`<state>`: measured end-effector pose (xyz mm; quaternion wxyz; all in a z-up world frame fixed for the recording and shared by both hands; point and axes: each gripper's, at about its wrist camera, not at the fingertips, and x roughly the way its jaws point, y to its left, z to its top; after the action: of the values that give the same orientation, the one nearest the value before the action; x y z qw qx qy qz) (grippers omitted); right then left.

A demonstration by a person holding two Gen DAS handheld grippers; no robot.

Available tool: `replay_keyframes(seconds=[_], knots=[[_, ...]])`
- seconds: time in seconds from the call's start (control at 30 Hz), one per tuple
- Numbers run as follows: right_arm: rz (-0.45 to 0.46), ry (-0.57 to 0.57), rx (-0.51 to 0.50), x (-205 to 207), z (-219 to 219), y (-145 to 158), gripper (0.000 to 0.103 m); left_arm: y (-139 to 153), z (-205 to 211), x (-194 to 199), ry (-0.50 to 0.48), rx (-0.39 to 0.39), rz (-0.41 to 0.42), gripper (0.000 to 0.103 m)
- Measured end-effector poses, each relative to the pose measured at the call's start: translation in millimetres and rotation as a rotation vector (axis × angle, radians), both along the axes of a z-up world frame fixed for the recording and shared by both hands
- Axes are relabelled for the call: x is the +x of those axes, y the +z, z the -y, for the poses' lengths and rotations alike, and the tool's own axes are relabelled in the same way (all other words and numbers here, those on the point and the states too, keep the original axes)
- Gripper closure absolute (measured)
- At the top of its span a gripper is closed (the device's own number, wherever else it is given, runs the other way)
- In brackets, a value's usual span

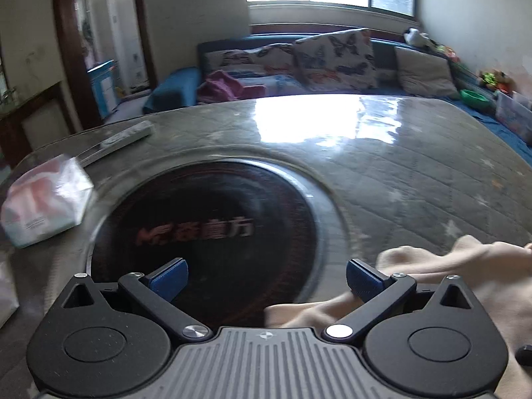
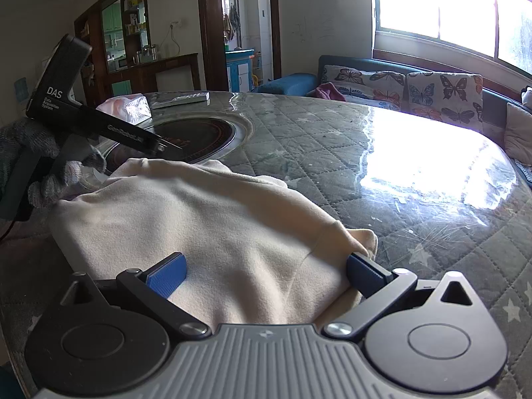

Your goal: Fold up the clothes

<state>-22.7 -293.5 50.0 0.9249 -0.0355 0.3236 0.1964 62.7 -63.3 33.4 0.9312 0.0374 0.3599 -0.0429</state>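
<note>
A cream garment [image 2: 212, 219] lies bunched on the glass-topped table [image 2: 332, 153]. My right gripper [image 2: 266, 276] is open just above its near edge, with cloth between and under the blue pads [image 2: 168, 277]. In the left wrist view the garment [image 1: 449, 266] spreads to the lower right, and a fold [image 1: 299, 312] reaches under the open left gripper [image 1: 266, 279], which hovers over the dark round cooktop [image 1: 212, 229]. From the right wrist view I see the left gripper's black body [image 2: 99, 123] held by a gloved hand [image 2: 43, 166] at the garment's far left end.
A tissue pack [image 1: 46, 199] and a white remote [image 1: 126, 136] lie on the table's left side. Beyond the table stands a blue sofa [image 1: 332, 63] with butterfly cushions. A doorway [image 2: 246, 30] and dark wooden shelving [image 2: 119, 40] are at the back.
</note>
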Motion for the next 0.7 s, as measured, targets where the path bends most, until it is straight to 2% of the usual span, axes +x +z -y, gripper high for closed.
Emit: replay_keyframes(seconds=[0.13, 0.5, 0.7], knots=[[0.0, 0.0, -0.002, 0, 0, 0, 0.0, 7, -15, -20, -0.004, -0.046, 0.012, 0.0], [0.001, -0.001, -0.006, -1, 0, -1, 0.0, -4, -28, -62, 0.031, 0.069, 0.054, 0.0], [0.0, 0.0, -0.01, 0, -1, -1, 0.0, 14, -30, -102, -0.063, -0.03, 0.108, 0.0]])
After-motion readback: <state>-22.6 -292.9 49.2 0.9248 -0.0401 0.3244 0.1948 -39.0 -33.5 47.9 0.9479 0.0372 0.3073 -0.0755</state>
